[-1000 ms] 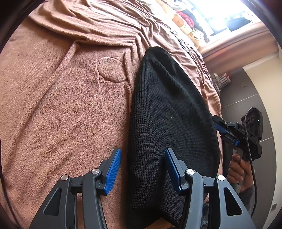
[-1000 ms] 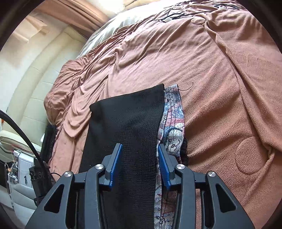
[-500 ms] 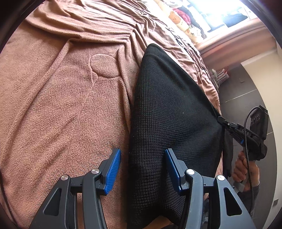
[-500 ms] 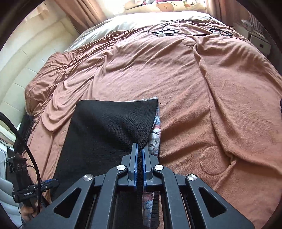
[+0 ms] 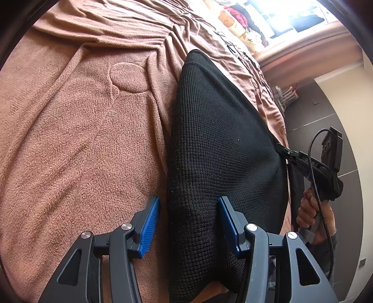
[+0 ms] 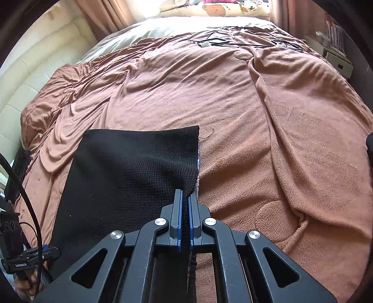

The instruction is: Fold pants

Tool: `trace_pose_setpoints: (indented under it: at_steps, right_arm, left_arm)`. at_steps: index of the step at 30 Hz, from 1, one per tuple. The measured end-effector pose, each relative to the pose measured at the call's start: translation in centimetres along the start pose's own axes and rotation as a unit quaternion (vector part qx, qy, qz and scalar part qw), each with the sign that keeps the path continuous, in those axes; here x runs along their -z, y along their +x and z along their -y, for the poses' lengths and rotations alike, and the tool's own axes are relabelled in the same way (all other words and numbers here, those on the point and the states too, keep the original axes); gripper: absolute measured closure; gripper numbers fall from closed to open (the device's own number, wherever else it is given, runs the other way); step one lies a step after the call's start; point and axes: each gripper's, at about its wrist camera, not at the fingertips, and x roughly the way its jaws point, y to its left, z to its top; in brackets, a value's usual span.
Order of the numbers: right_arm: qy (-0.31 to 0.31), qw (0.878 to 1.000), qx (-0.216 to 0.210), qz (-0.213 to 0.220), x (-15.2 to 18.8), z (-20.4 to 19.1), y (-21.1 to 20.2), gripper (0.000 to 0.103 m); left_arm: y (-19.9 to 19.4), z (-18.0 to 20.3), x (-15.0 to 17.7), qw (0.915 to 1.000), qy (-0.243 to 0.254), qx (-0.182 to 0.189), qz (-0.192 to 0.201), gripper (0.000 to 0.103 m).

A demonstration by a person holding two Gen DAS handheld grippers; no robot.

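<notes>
I see black waffle-knit pants (image 6: 130, 177) lying flat on rumpled brown fleece blanket (image 6: 268, 130), near bed's close edge. My right gripper (image 6: 184, 198) pressed tight, blue pads pinching pants' near right corner (fabric puckers up toward jaws). My left gripper (image 5: 187, 209) spread wide, straddling pants' other near edge (image 5: 219, 144), pads not gripping. Cartoon-bear pillow (image 6: 221, 9) at far end.

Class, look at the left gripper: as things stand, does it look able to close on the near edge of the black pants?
Probably yes. The left gripper is open, and the black pants already bulge up between its fingers, with nothing in between. The right gripper is shut on the opposite edge, well clear.
</notes>
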Motion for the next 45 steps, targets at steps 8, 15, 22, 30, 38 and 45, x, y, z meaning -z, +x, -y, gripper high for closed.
trace_pose_setpoints:
  at_steps: [8,15,22,30,38,45]
  right_arm:
    - [0.039,0.998,-0.045,-0.014,1.2,1.7,-1.6,0.071]
    - [0.045,0.995,-0.086,-0.014,3.9,2.9,-2.3,0.045]
    - [0.047,0.994,-0.088,-0.033,6.0,2.9,-1.1,0.069]
    - [0.065,0.994,-0.087,-0.035,7.6,3.3,-1.0,0.075]
    - [0.082,0.991,-0.099,-0.041,8.2,3.6,-0.7,0.074]
    - [0.091,0.989,-0.103,-0.046,8.3,3.2,-1.0,0.075]
  left_arm:
    - [0.3,0.0,0.0,1.0000,-0.003,0.005,-0.006,0.058]
    - [0.1,-0.1,0.2,1.0000,-0.004,0.007,-0.006,0.058]
    - [-0.8,-0.4,1.0,0.9999,-0.006,0.008,-0.010,0.058]
    - [-1.2,-0.8,2.2,0.9994,-0.015,0.020,-0.024,0.057]
    - [-1.2,-0.8,2.8,0.9987,-0.022,0.035,-0.029,0.080]
    - [-2.9,0.1,2.2,0.9989,-0.017,0.038,-0.022,0.092]
